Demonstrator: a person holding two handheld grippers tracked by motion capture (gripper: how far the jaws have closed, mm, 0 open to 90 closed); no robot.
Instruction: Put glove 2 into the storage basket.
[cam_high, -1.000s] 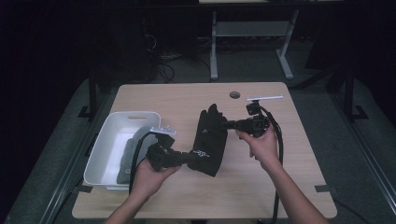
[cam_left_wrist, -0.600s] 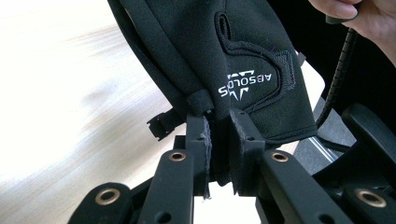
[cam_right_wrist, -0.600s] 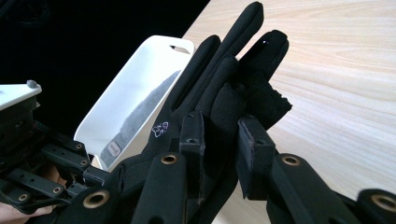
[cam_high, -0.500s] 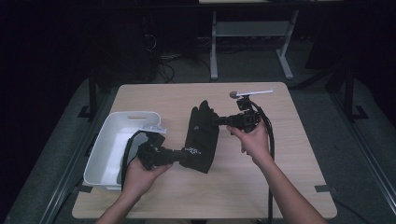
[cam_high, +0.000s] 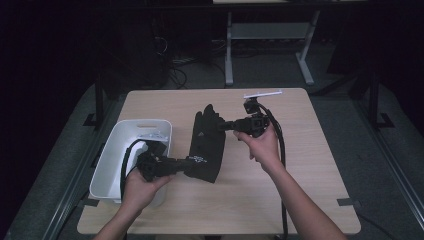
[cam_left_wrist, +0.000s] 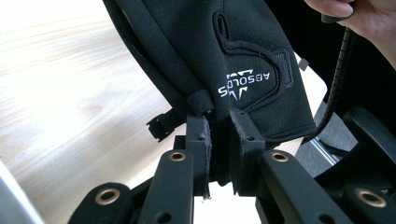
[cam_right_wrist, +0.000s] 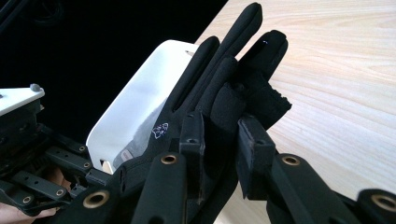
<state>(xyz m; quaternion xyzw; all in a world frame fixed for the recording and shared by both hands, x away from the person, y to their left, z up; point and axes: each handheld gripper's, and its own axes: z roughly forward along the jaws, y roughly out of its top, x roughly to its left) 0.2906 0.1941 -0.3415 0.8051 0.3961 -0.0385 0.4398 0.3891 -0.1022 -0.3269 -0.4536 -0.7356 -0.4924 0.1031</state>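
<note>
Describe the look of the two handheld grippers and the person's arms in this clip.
Both the left gripper and right gripper are matte black, with linked arms on brass-coloured rivets and flat padded jaws. A black ribbed cable trails from the right one; a white plate sits above it. Forearms are bare, no sleeves.

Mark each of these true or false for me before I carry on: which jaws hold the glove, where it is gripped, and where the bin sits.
1. The left gripper has its jaws shut on the cuff end of the black glove. True.
2. The right gripper is open and clear of the glove. False: its jaws pinch the glove at the finger end.
3. The white bin sits at the left side of the table, beside the left hand. True.
4. The glove lies inside the bin. False: it is held between the two grippers, over the tabletop to the right of the bin.
5. The glove bears white lettering near its cuff. True.
</note>
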